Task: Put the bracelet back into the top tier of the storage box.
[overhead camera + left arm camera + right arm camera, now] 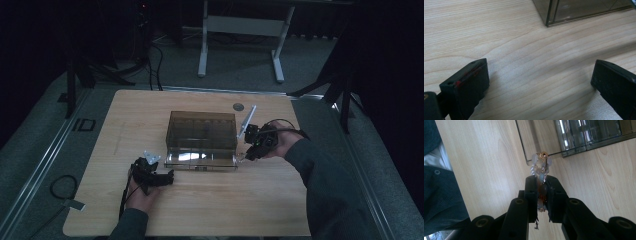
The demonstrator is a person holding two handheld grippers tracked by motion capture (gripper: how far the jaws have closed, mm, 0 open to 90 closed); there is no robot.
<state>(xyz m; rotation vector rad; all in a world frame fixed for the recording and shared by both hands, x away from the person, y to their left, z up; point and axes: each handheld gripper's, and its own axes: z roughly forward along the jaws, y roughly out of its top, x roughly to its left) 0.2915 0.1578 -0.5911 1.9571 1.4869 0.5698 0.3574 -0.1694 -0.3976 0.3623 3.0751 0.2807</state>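
A smoky see-through box stands mid-table with a flat clear panel lying out at its front. My right gripper hovers at that panel's right end, shut on a beaded bracelet of pale and amber beads with a gold clasp. The beads stick out past the fingertips, close to the panel's corner. My left gripper rests low over the table, front-left of the box. Its jaws stand wide open over bare wood, with a corner of the box ahead.
A small round grommet sits in the tabletop behind the box. Bare wood lies to the left and in front. A white desk frame stands beyond the table, and a cable lies on the floor at left.
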